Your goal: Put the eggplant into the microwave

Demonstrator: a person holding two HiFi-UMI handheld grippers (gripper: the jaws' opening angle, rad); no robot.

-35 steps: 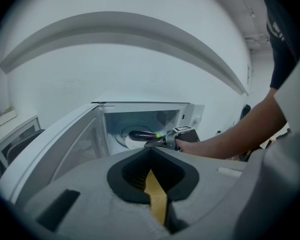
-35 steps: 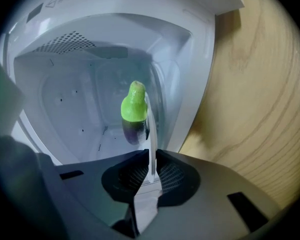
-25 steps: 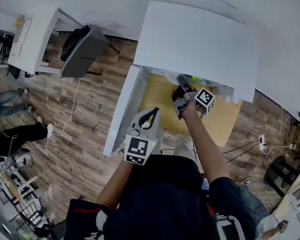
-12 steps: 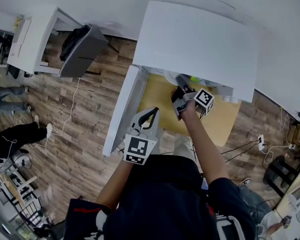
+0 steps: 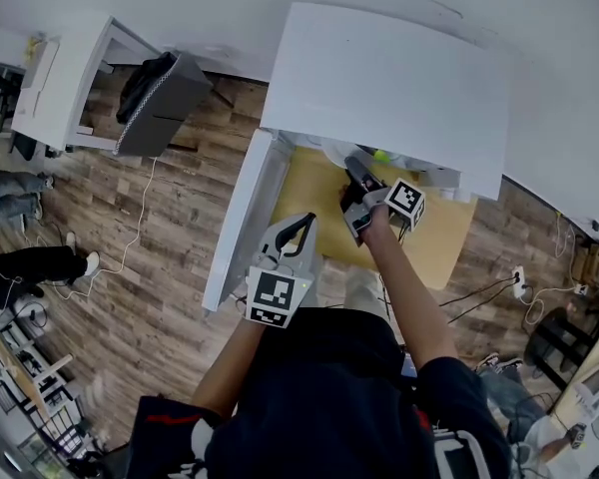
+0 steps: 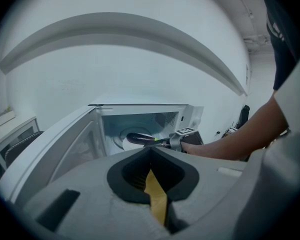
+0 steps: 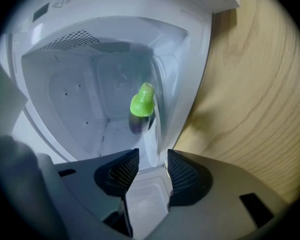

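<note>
The white box-shaped microwave stands on the light wooden table. Its white door is swung wide open, out to the left in the head view. Inside the pale cavity lies the dark purple eggplant with the bright green cap, resting on the round clear glass turntable.

The eggplant's long axis runs roughly along the line your right gripper points. The green cap end faces the opening and your jaws, and the rounded dark end reaches deeper into the cavity. In the left gripper view it lies level across the turntable, dark end to the left and thin stem end to the right.

The eggplant sits just ahead of your right gripper, past the tips and not between them. You have let go: those jaws have just been opening and now stand partly apart. Their dark ribbed pads are bare, and only the microwave's white sill shows in the gap.

Your left gripper is held back outside the microwave, in front of the opening and well apart from the eggplant. Its jaws are together with nothing in them.
</note>
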